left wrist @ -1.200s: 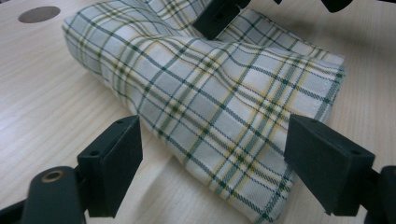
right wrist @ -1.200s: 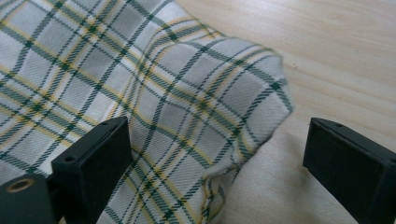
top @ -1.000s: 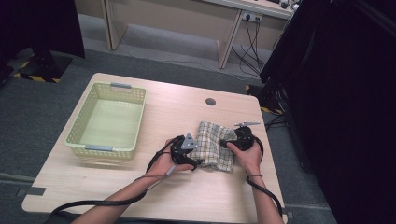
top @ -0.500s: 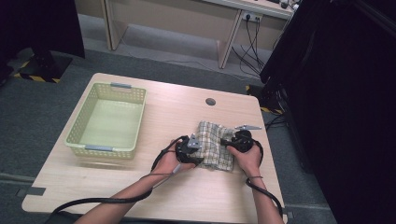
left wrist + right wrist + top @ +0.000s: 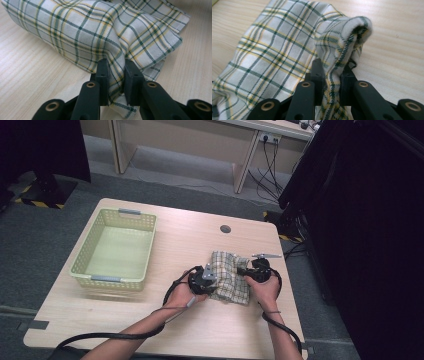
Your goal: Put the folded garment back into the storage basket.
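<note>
Now the left gripper and right gripper have just closed, each pinching opposite edges of the green-and-yellow checked cotton cloth, so next probably an even lift toward the pale green plastic basket

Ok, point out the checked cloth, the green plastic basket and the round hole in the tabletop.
Green-and-yellow checked cloth (image 5: 231,272): high view, middle of the bunched fabric.
Pale green plastic basket (image 5: 123,212): high view, far rim handle.
Round dark hole in the tabletop (image 5: 225,228): high view, its centre.

Soft even light; dark surroundings in the high view; gripper-view edges blurred
</note>
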Action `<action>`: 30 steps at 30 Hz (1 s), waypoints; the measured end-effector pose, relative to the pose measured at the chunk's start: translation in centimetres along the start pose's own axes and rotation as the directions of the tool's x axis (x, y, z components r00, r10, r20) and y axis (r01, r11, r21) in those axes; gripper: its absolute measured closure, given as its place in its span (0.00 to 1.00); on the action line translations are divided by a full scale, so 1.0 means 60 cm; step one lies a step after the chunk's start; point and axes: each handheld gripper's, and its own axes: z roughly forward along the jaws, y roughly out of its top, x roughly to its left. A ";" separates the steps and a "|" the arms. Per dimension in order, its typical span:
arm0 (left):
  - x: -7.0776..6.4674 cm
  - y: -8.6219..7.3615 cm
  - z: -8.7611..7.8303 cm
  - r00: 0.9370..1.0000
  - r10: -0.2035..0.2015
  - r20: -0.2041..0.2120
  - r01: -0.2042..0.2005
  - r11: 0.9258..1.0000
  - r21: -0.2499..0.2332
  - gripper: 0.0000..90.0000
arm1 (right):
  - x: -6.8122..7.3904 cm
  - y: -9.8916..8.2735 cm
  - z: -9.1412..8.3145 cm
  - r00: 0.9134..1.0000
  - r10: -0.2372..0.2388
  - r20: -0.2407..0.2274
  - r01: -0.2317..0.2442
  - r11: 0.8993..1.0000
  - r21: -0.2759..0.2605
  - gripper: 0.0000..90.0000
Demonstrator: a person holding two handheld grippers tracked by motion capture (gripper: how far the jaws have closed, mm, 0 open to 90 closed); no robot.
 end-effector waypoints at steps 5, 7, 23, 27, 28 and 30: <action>-0.004 0.004 -0.018 0.999 0.030 -0.014 -0.030 1.000 -0.005 0.87 | 0.015 0.008 -0.021 1.000 -0.018 0.013 0.018 0.999 -0.033 0.88; -0.004 0.005 -0.028 0.999 0.041 -0.022 -0.042 0.999 -0.008 0.88 | 0.023 0.013 -0.029 0.999 -0.036 0.014 0.037 0.998 -0.044 0.88; 0.010 0.013 -0.082 0.996 0.048 -0.077 -0.051 0.998 -0.038 0.93 | 0.076 0.055 -0.060 0.995 -0.097 0.011 0.098 0.987 -0.127 0.89; 0.012 0.017 -0.094 0.994 0.053 -0.093 -0.058 0.997 -0.054 0.93 | 0.089 0.069 -0.070 0.993 -0.116 0.016 0.117 0.982 -0.145 0.89; 0.013 0.017 -0.097 0.994 0.054 -0.096 -0.059 0.997 -0.055 0.94 | 0.092 0.073 -0.072 0.992 -0.122 0.018 0.123 0.981 -0.150 0.89; 0.014 0.020 -0.107 0.993 0.058 -0.104 -0.065 0.996 -0.062 0.94 | 0.100 0.082 -0.078 0.991 -0.134 0.018 0.135 0.978 -0.157 0.89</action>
